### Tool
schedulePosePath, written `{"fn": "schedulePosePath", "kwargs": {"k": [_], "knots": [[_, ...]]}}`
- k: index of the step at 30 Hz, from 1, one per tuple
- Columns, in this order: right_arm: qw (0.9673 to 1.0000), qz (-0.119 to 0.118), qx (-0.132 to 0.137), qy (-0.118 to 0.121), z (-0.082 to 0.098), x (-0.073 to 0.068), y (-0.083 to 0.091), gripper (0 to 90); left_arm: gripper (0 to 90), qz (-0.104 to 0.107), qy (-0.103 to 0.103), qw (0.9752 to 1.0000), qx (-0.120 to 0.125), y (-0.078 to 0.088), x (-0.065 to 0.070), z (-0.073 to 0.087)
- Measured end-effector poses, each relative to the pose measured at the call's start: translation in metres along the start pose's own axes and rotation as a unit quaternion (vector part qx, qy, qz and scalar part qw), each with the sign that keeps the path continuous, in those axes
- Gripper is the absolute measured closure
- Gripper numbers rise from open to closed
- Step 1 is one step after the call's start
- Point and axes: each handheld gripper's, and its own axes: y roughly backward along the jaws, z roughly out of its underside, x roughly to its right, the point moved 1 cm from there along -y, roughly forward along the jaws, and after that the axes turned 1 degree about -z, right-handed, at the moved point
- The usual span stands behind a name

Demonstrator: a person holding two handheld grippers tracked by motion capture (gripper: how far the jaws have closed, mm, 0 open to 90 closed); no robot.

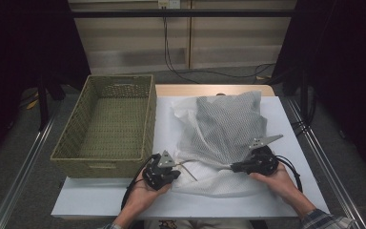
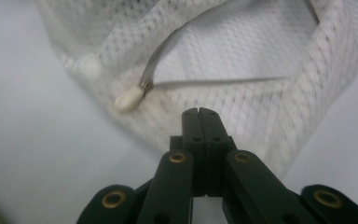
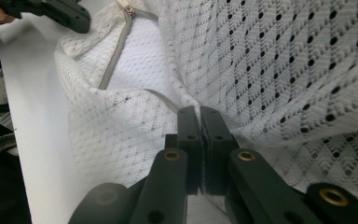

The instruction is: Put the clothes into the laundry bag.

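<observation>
A white mesh bag [image 1: 208,180] lies on the white table [image 1: 279,121], with a grey patterned cloth [image 1: 228,124] showing through it. My right gripper [image 1: 233,167] is at the bag's near right side, and its jaws are shut on a fold of the mesh [image 3: 121,140]. My left gripper [image 1: 175,173] sits at the bag's near left corner, shut, with nothing between its jaws [image 2: 199,112]. Just ahead of its tips the bag's grey drawstring [image 2: 214,83] ends in a white toggle [image 2: 129,99]. The left gripper [image 3: 51,11] also shows at the top left of the right gripper view.
An empty woven basket [image 1: 95,167] stands along the table's left side, close to my left gripper. A wooden strip [image 1: 205,89] borders the table's far edge. Cables run across the floor behind, and metal rails flank the table.
</observation>
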Motion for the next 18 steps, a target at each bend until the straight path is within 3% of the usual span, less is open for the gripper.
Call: {"fn": "schedulePosePath", "kwargs": {"k": [3, 7, 8, 12, 18], "knots": [[1.0, 0.004, 0.004, -0.003, 0.0, 0.0, 0.0, 86.9, 90.0, 0.0, 0.007, 1.0, 0.004, 0.008, -0.001, 0.009], [0.9999, 0.009, 0.006, -0.001, -0.001, -0.001, 0.0, 87.0, 90.0, 0.012, 0.031, 0.9982, 0.05, 0.012, -0.004, 0.009], [0.9999, 0.007, 0.006, -0.003, -0.001, -0.001, -0.001, 86.9, 83.7, 0.011, 0.035, 0.9979, 0.054, 0.011, -0.003, 0.008], [0.9999, 0.012, 0.012, 0.001, -0.001, -0.002, 0.002, 84.4, 72.1, 0.021, 0.024, 0.998, 0.055, 0.002, 0.002, 0.003], [0.9986, 0.025, 0.042, 0.018, 0.001, -0.007, 0.018, 77.3, 56.5, 0.011, 0.002, 0.999, 0.043, -0.007, 0.007, -0.001]]}}
